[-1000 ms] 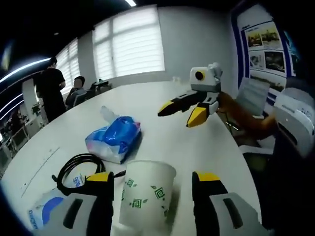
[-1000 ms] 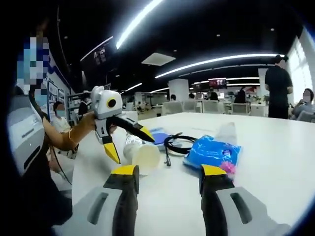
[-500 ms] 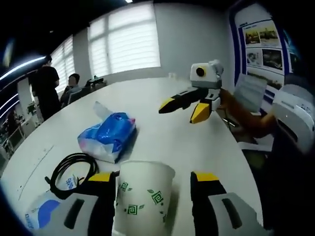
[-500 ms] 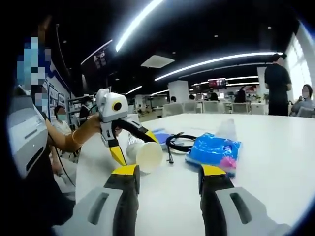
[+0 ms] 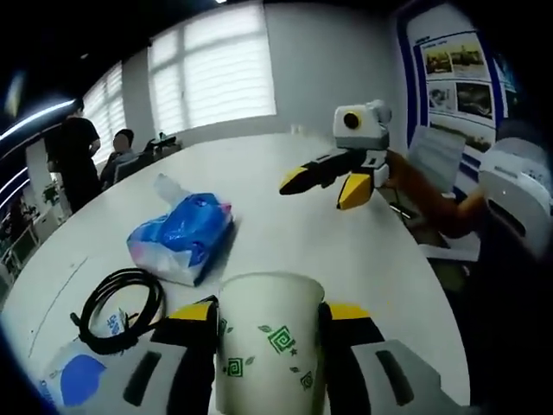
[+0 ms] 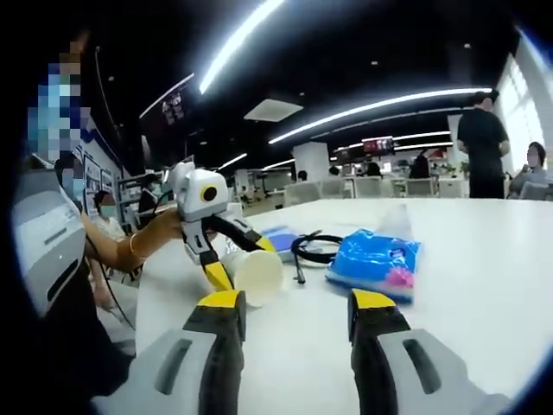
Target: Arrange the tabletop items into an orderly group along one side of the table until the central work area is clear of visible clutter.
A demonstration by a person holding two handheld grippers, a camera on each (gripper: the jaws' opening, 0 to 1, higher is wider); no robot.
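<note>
Right up close in the left gripper view, a paper cup (image 5: pixel 270 346) with little green leaf prints is clamped between the yellow-tipped jaws of the left tool (image 5: pixel 268 316), both pads pressed against its sides. The cup is held upright with its open rim facing up. Just off to the side of it, a coiled black cable (image 5: pixel 121 304) is laid on the white surface (image 5: pixel 285 225), partly over a white and blue packet (image 5: pixel 73 380) at the near edge. A bit further out, a blue tissue pack (image 5: pixel 183 238) is seen lying flat, with a clear plastic bit sticking out at its far end.

Further still, the right tool (image 5: pixel 324 184) is held up over the surface with its jaws apart and nothing between them, gripped by a hand (image 5: pixel 415 186) coming in from the side.

In the right gripper view, the right tool's own jaws (image 6: pixel 294 304) are spread wide over bare surface (image 6: pixel 484 259). Beyond them the left tool (image 6: pixel 240 259) is seen closed around the cup (image 6: pixel 255 272), which sits right at the edge of the group. The cable (image 6: pixel 313 251) and the tissue pack (image 6: pixel 376 261) are lined up just beside it.

Way in the back, a person in black (image 6: pixel 482 147) is standing near some chairs, and bright windows (image 5: pixel 225 78) are visible in the left gripper view.
</note>
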